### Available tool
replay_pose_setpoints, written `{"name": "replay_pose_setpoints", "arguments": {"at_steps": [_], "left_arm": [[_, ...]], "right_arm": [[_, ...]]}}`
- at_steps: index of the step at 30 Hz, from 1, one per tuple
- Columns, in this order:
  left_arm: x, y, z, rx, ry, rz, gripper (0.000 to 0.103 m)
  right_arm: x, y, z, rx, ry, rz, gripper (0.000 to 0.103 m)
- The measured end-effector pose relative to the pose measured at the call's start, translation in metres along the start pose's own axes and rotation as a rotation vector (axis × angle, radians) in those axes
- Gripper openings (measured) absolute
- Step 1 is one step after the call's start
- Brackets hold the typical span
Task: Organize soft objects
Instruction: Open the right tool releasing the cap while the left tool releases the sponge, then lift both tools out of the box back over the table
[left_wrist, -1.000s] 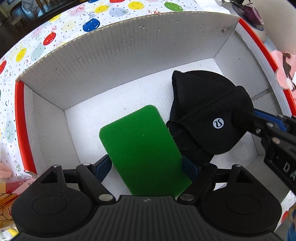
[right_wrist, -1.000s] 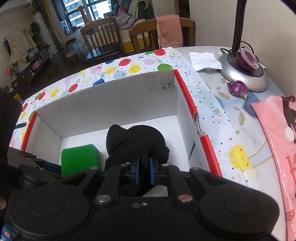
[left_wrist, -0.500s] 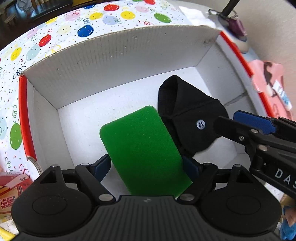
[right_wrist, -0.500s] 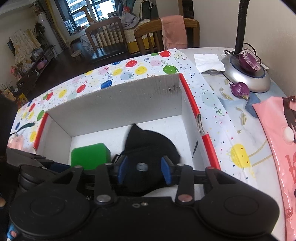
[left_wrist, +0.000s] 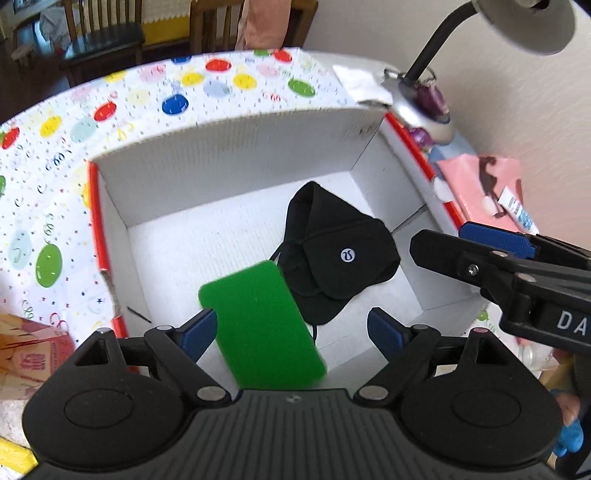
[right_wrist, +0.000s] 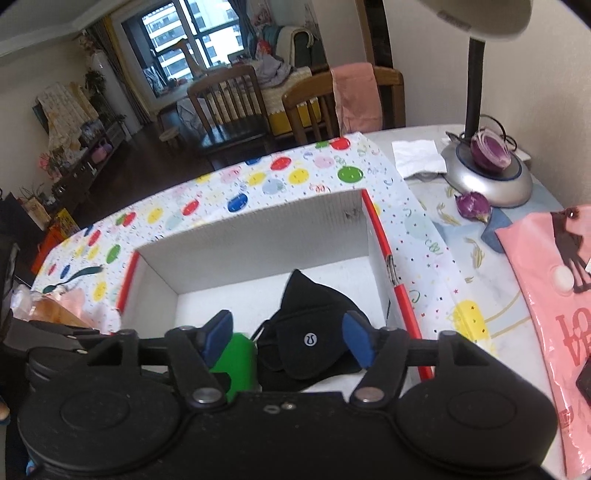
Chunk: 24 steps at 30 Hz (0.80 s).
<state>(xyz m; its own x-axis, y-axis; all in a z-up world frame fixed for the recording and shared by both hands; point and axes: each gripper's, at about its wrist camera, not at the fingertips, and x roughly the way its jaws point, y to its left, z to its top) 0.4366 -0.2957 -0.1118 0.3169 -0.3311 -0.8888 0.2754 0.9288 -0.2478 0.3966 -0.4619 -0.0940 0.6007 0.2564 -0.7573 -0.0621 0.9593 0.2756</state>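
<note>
A green sponge (left_wrist: 260, 325) and a black cloth cap (left_wrist: 336, 251) with a small white logo lie side by side on the floor of a white cardboard box (left_wrist: 236, 162) with balloon-print flaps. My left gripper (left_wrist: 291, 328) is open above the box's near edge, with the sponge lying loose between its fingers. My right gripper (right_wrist: 288, 338) is open and empty above the cap (right_wrist: 314, 332), raised clear of it. The sponge (right_wrist: 238, 358) shows partly behind its left finger. The right gripper's arm (left_wrist: 517, 266) crosses the right side of the left wrist view.
A desk lamp with a silver base (right_wrist: 487, 177) stands at the back right with purple onion pieces (right_wrist: 489, 149) on and beside it. A pink bag (right_wrist: 546, 295) lies right of the box. White tissue (right_wrist: 417, 158) lies behind. A printed package (left_wrist: 33, 350) sits left. Chairs stand beyond the table.
The right gripper opened, let go of the black cap into the box and lifted back. The left gripper opened wider, released the green sponge and pulled up and away.
</note>
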Motion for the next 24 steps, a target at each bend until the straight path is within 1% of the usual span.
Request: {"name": "replay_pose_setpoints", "arguments": {"at_steps": [4,6,8,9,12,14,17,19,20,24], "left_arm": [[-0.013,0.001,-0.005,0.031,-0.03,0.004,0.089],[-0.027,0.003,-0.011,0.035,-0.065,0.013,0.089],[-0.044,0.007,-0.02,0.046,-0.114,0.001,0.089],[-0.053,0.009,-0.024,0.049,-0.136,0.003,0.089],[-0.08,0.016,-0.039,0.07,-0.211,0.005,0.103],[-0.098,0.022,-0.048,0.075,-0.254,0.0,0.103],[-0.124,0.035,-0.063,0.057,-0.309,-0.013,0.103],[-0.139,0.046,-0.073,0.041,-0.338,-0.017,0.103],[-0.146,0.052,-0.079,0.034,-0.352,-0.018,0.103],[-0.175,0.079,-0.1,0.006,-0.387,-0.027,0.103]], "right_arm": [[-0.013,0.005,0.0,-0.023,-0.032,0.007,0.074],[-0.019,0.008,0.0,-0.026,-0.04,0.006,0.078],[-0.026,0.01,-0.001,-0.028,-0.051,0.011,0.084],[-0.029,0.012,-0.002,-0.033,-0.058,0.016,0.085],[-0.042,0.018,-0.006,-0.043,-0.089,0.028,0.086],[-0.049,0.022,-0.009,-0.043,-0.102,0.043,0.09],[-0.059,0.03,-0.013,-0.039,-0.123,0.067,0.095],[-0.066,0.038,-0.016,-0.048,-0.139,0.068,0.097],[-0.069,0.043,-0.018,-0.052,-0.145,0.074,0.099],[-0.082,0.064,-0.03,-0.072,-0.165,0.096,0.102]]}}
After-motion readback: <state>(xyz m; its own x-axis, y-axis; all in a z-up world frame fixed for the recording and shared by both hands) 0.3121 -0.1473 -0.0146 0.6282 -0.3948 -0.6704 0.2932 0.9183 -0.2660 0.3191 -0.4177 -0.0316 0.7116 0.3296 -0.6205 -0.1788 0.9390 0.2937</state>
